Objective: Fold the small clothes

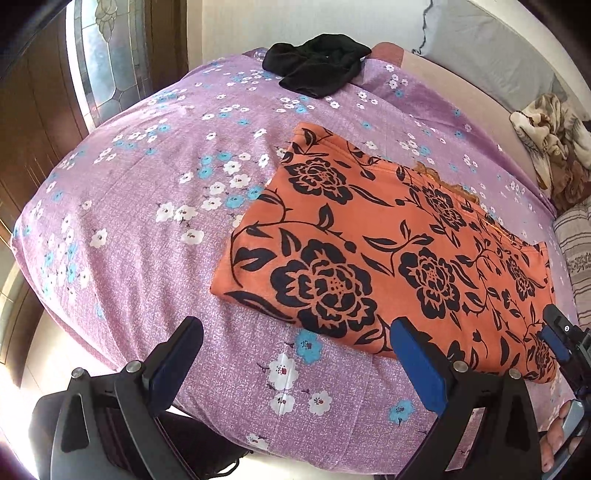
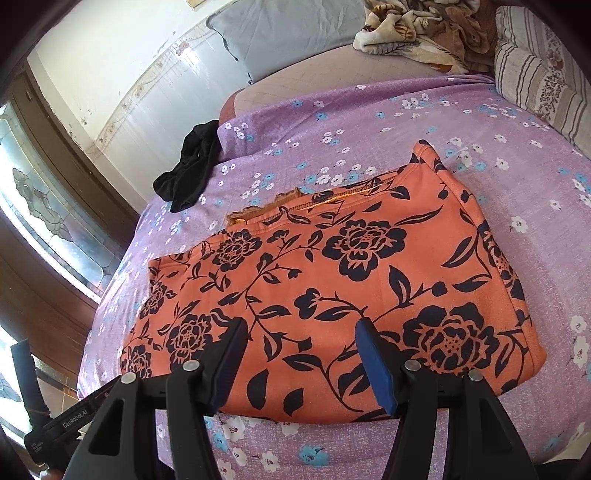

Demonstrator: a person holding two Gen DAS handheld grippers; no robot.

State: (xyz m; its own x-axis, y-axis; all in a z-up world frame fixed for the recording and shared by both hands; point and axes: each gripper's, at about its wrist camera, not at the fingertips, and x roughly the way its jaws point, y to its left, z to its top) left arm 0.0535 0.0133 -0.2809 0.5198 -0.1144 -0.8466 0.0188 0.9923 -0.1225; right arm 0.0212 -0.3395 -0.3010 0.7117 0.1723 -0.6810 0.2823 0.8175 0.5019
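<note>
Blue-padded fingers of the left hand-held gripper (image 1: 295, 354) stand wide apart with nothing between them, over the near edge of the bed (image 1: 129, 221) with its lilac flowered sheet; one finger overlaps the near left corner of the orange floral garment (image 1: 388, 258) in the view, but whether it touches the cloth cannot be told. The right hand-held gripper (image 2: 301, 354) hangs with its jaws moderately parted above the garment's near edge, pads clear of the cloth and gripping nothing. That garment lies flat near the bed's front edge, already folded into a tidy rectangle, with a frilled orange trim (image 2: 258, 212) peeping out along its far side. A crumpled black garment (image 1: 317, 66) sits well apart at the far corner of the sheet, unfolded. Beyond the sheet are a grey pillow (image 2: 280, 33), a brown patterned blanket (image 2: 424, 29) and a striped cushion (image 2: 535, 74). By the look of it, the orange piece is between folds: both tools are placed along the near hem. The next move probably calls for pinching that hem at two spaced points and carrying it over towards the far side, keeping the layers aligned, or else setting it aside and fetching the black one.
</note>
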